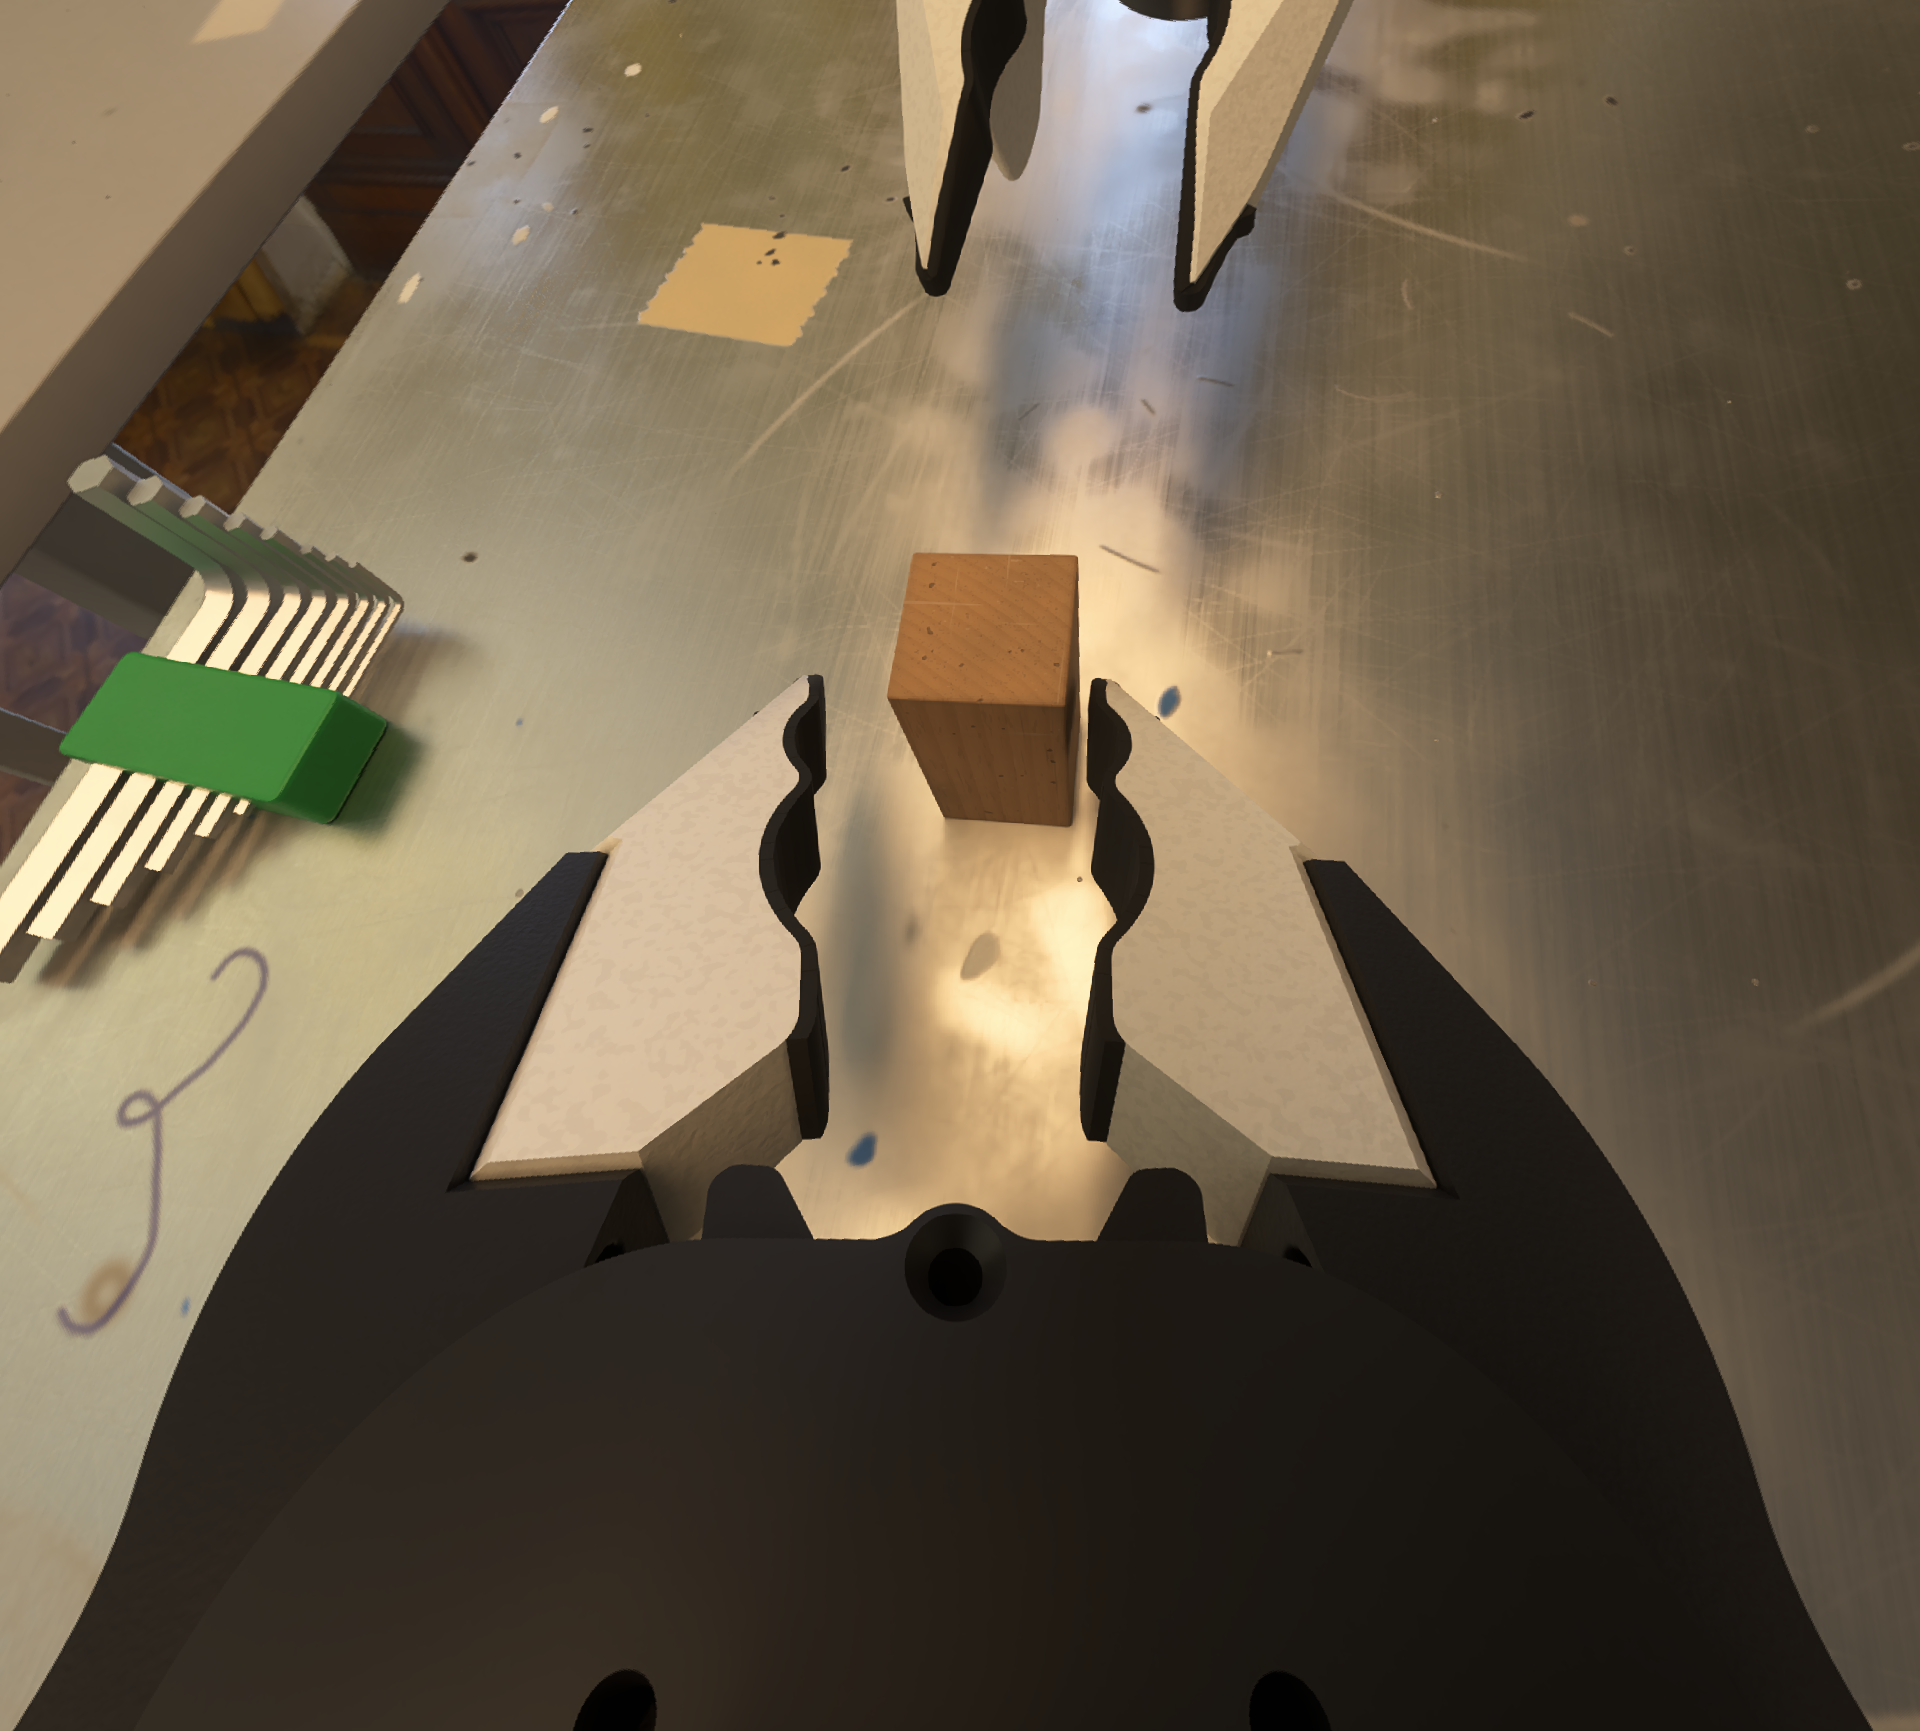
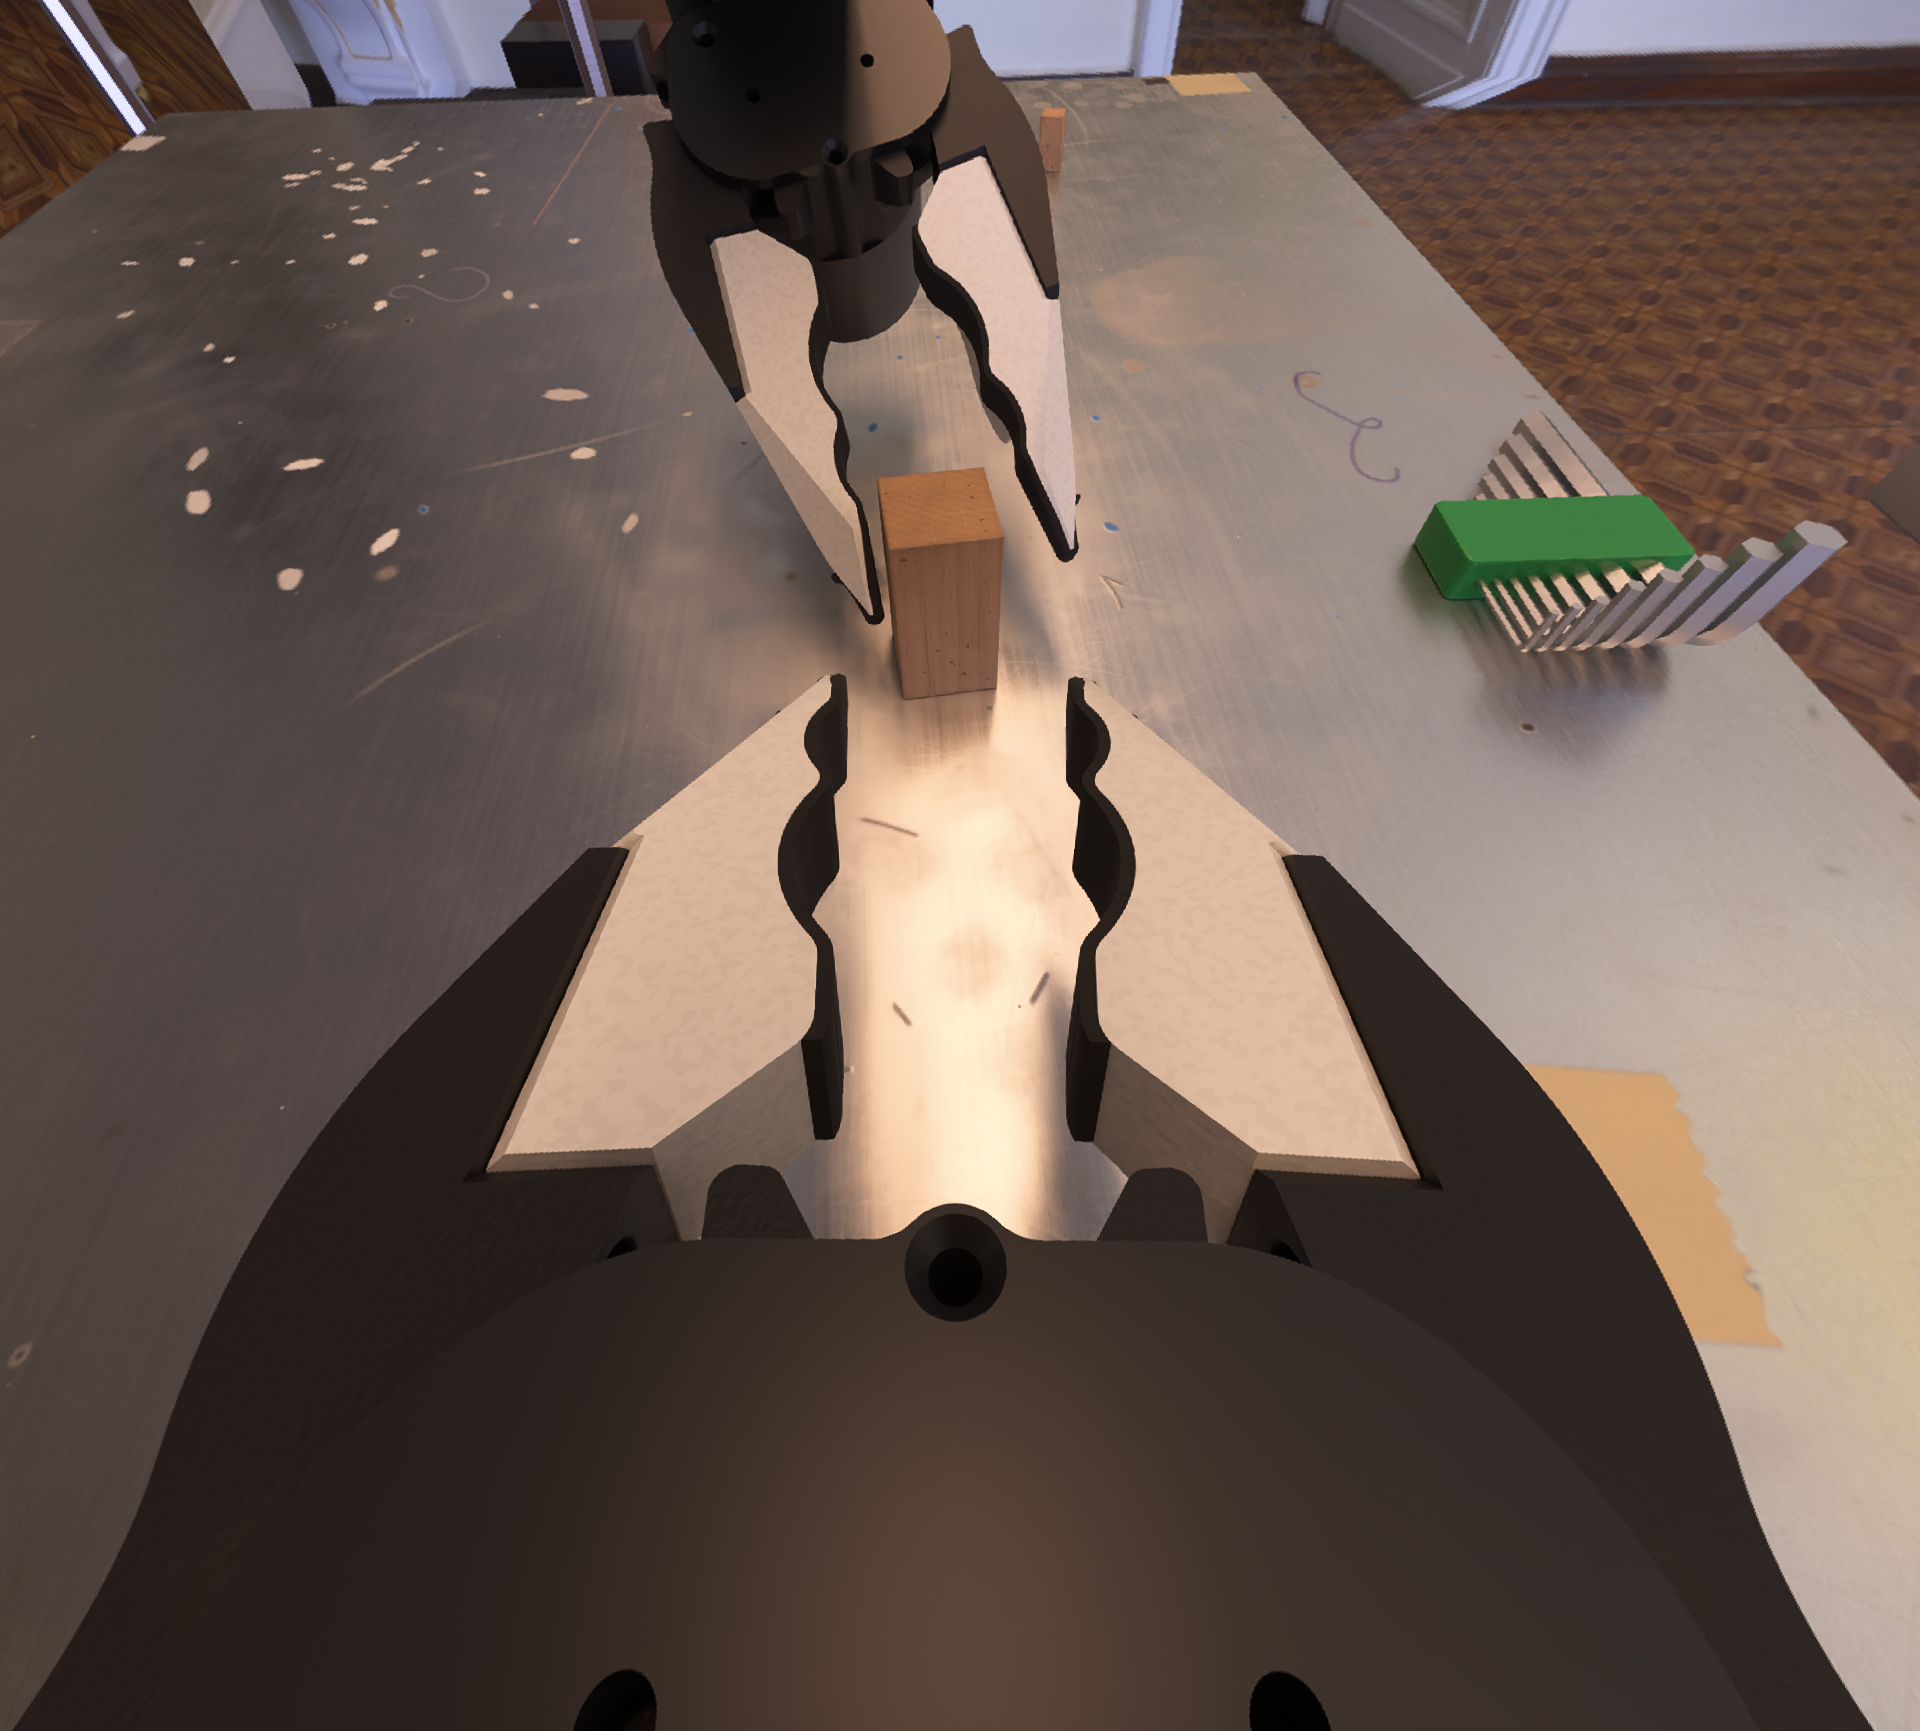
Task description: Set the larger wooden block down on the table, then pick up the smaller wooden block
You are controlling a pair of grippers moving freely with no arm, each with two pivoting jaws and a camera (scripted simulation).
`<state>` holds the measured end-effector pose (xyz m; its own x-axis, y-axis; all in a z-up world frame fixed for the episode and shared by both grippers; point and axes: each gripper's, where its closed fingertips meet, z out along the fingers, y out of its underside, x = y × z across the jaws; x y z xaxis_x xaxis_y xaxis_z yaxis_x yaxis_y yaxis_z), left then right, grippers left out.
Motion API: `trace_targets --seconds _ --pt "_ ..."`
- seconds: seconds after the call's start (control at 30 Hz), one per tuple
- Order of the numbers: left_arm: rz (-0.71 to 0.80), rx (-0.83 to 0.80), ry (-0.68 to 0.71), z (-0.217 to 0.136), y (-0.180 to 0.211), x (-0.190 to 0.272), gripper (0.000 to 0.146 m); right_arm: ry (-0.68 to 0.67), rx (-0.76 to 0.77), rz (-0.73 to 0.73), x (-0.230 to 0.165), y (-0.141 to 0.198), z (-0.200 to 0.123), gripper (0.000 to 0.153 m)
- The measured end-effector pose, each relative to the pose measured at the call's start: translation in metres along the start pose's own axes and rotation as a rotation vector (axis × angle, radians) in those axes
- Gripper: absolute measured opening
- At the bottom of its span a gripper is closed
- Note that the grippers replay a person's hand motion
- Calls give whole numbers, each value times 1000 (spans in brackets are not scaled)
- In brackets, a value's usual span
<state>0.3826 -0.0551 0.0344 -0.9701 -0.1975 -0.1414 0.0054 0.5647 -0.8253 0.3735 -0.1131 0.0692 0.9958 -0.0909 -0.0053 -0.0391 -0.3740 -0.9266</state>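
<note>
A large wooden block (image 1: 985, 684) stands upright on the metal table (image 1: 1507, 642). My left gripper (image 1: 956, 694) is open, with its fingertips on either side of the block; the block sits close to the right finger, with a gap at the left one. In the right wrist view the block (image 2: 945, 590) stands between the left gripper's (image 2: 966, 580) open fingers. My right gripper (image 2: 956, 684) is open and empty, facing the block from the opposite side, just short of it; it also shows in the left wrist view (image 1: 1060, 291). A smaller wooden block (image 2: 1052, 138) stands near the table's far edge, partly hidden behind the left gripper.
A green block (image 1: 223, 736) (image 2: 1558, 538) lies on a slatted metal rack (image 1: 301, 601) (image 2: 1621, 616) at the table's edge. A tan tape patch (image 1: 743, 284) (image 2: 1652, 1203) is on the tabletop. A second table (image 1: 156, 71) stands beyond a gap.
</note>
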Motion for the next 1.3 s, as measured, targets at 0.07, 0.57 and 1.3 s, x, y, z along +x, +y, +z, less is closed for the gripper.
trace_targets --seconds 0.07,0.57,1.3 --pt "2 4 5 0 -1 1 51 0 1 2 0 0 0 42" --pt "-5 61 -31 -8 -7 -1 57 -11 79 -6 -3 -17 -8 43" --pt "-366 -141 -760 -273 22 -88 54 -9 220 -44 -12 -49 -28 44"
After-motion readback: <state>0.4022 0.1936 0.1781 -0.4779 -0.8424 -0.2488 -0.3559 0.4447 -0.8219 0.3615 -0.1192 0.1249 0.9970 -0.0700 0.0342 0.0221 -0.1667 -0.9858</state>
